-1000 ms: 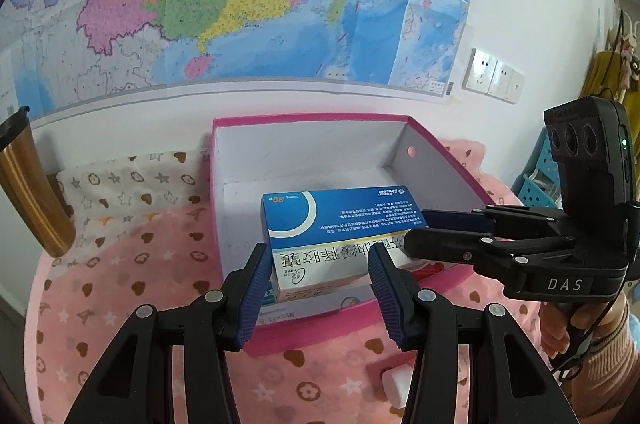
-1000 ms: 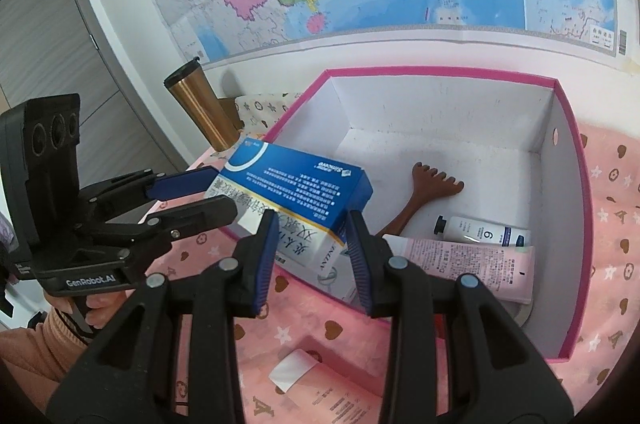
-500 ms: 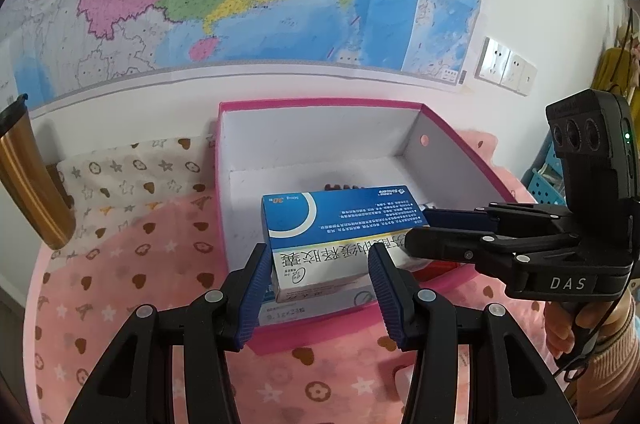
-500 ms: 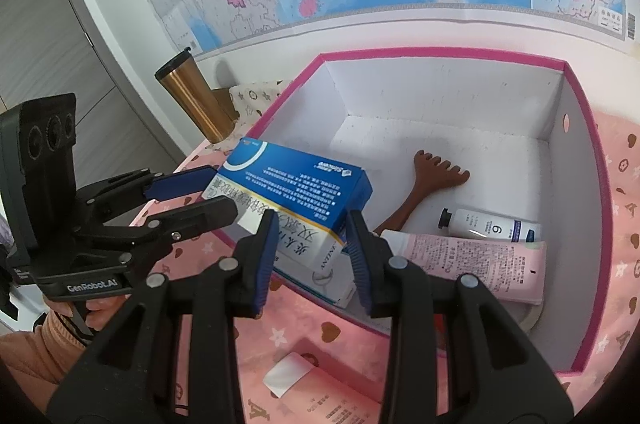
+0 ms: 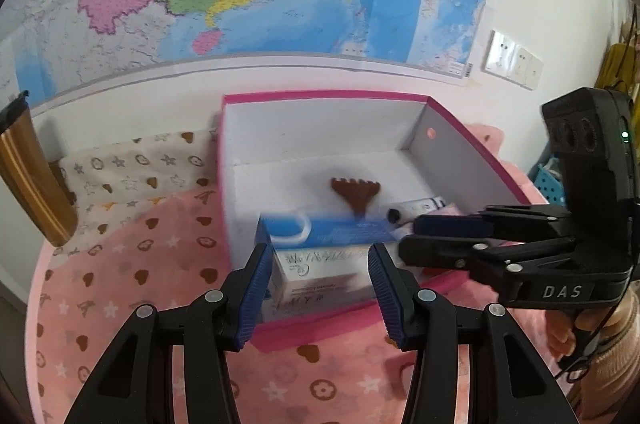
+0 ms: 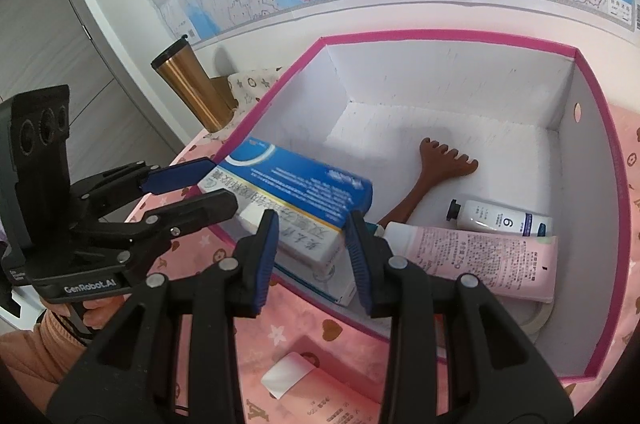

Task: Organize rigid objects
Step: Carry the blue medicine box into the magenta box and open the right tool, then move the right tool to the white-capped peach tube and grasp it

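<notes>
A blue and white medicine box (image 5: 320, 256) (image 6: 288, 204) lies tilted inside the near left corner of the pink-rimmed white storage box (image 5: 320, 128) (image 6: 440, 64). My left gripper (image 5: 316, 288) is open and straddles one end of the medicine box without gripping it. My right gripper (image 6: 310, 252) is open around the other end, its pads a little apart from the box. In the storage box lie a brown back scratcher (image 6: 436, 172), a small white bottle (image 6: 500, 220) and a pink tube (image 6: 480, 256).
A gold tumbler (image 6: 192, 88) (image 5: 28, 176) stands left of the storage box near the wall. The pink patterned cloth (image 5: 140, 284) covers the table. A small white piece (image 6: 286, 376) and a pink packet lie on the cloth in front of the storage box.
Both grippers opened and let go of the medicine box. It dropped from above the rim down into the storage box's near left corner.
</notes>
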